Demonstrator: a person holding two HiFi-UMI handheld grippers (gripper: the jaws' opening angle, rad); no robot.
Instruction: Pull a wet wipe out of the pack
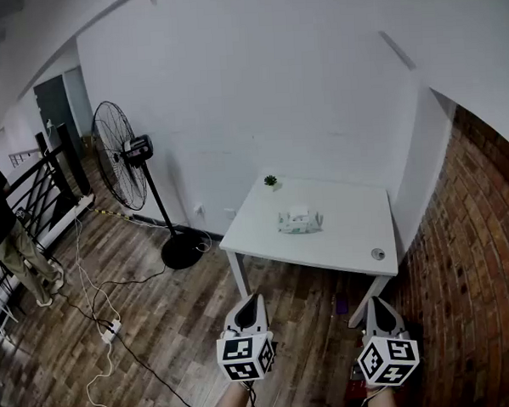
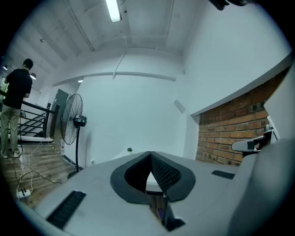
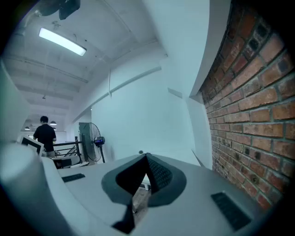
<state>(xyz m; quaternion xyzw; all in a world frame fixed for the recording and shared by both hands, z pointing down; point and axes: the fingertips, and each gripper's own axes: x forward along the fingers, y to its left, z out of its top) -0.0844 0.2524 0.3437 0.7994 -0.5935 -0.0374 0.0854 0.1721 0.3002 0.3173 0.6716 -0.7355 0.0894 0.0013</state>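
Note:
The wet wipe pack point(image 1: 300, 221), pale green and white, lies near the middle of a white table point(image 1: 350, 236) against the far wall. Both grippers are held low over the wooden floor, well short of the table. My left gripper point(image 1: 254, 299) points toward the table's near left leg, and in the left gripper view its jaws point(image 2: 150, 155) meet at the tip with nothing between them. My right gripper point(image 1: 375, 302) is under the table's near right corner, and its jaws point(image 3: 146, 157) are also closed and empty. The pack is hidden behind the jaws in both gripper views.
A small potted plant point(image 1: 270, 181) stands at the table's back left, and a round object point(image 1: 377, 254) at its front right. A standing fan point(image 1: 124, 158) is to the left, with cables and a power strip point(image 1: 108, 332) on the floor. A person point(image 1: 0, 229) stands far left. A brick wall point(image 1: 484, 271) runs along the right.

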